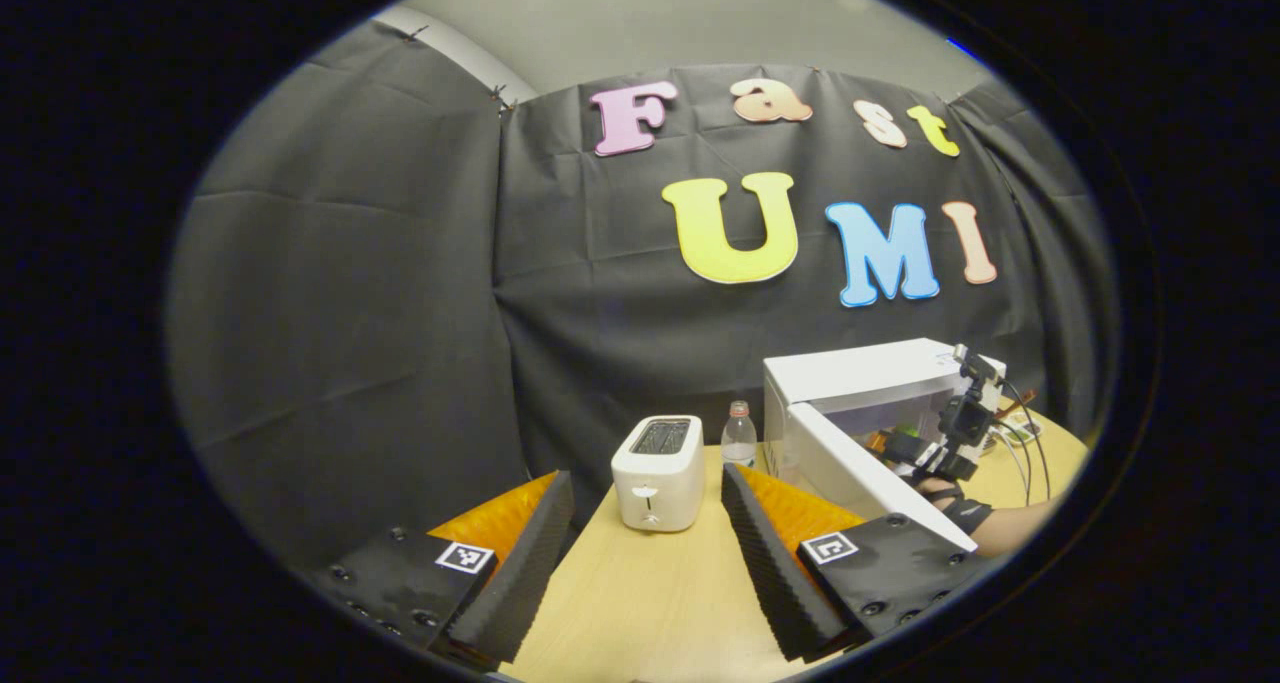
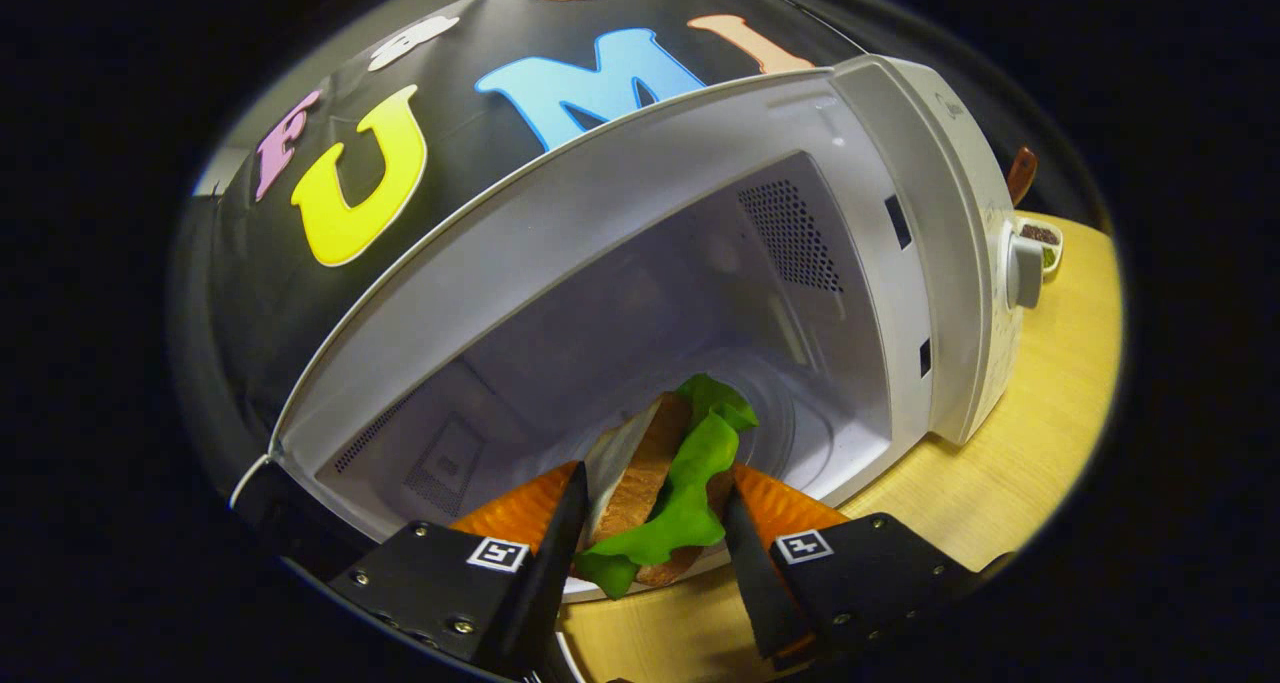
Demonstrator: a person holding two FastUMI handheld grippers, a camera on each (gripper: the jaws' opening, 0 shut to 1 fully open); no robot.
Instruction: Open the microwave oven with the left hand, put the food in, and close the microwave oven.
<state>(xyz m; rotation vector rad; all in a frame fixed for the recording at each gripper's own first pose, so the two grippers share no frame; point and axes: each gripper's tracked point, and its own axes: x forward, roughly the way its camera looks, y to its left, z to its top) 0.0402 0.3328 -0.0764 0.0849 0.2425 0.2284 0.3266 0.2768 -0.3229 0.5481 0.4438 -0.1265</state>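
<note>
A: Starting with the biggest thing, we see the bench (image 1: 650,603) in the left gripper view, pale wood, and on it the microwave oven (image 1: 860,378), white, with its door (image 1: 870,478) swung open toward us.

B: In the right gripper view we look straight into that microwave oven (image 2: 930,253). Its cavity is open, with a vent grille on the side wall, and a knob (image 2: 1022,270) sits on the control panel beside the cavity.

A: Next in size, a white toaster (image 1: 658,471) stands on the bench, near the microwave oven on its door side. A small clear bottle (image 1: 739,435) stands between the toaster and the microwave oven, just beside the oven's corner.

B: The food (image 2: 665,483) is a sandwich with bread and a green leaf. We see it at the mouth of the microwave oven, just over the front sill. The right gripper (image 2: 655,533) is clamped on it, a finger pressing each side.

A: From our side, that right gripper (image 1: 925,451) shows at the microwave oven's opening, with a hand (image 1: 960,508) behind it.

B: A small dish (image 2: 1040,238) lies beyond the microwave oven's knob side; we cannot tell its contents.

A: The left gripper (image 1: 648,553) is spread wide and holds nothing, well back from the microwave oven, with the toaster ahead between its fingers.
</note>
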